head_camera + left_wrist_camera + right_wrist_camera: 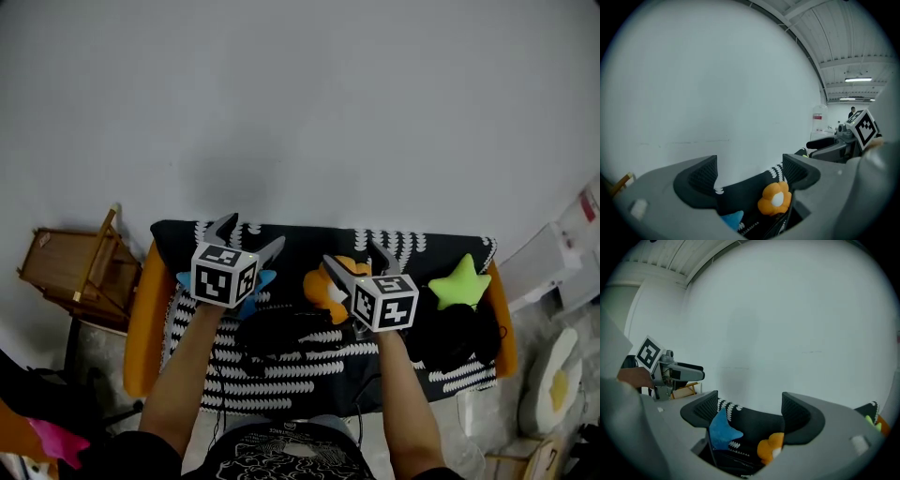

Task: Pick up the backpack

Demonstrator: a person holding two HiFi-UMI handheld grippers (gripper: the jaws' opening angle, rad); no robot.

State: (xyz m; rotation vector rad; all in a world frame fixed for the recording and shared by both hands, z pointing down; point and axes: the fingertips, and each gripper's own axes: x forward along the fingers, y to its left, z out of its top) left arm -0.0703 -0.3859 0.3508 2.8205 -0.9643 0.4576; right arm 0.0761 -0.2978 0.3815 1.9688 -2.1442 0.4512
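- The left gripper (251,234) is released, jaws wide apart, above a blue star (266,281).
- The right gripper (354,257) is released too, over an orange flower (323,287).
- The black backpack (281,330) lies ungrasped on the patterned cover (281,377), between the forearms.

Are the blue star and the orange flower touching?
Apart. The right gripper view shows dark cloth between the blue star and the orange flower; the left gripper view shows the same gap.
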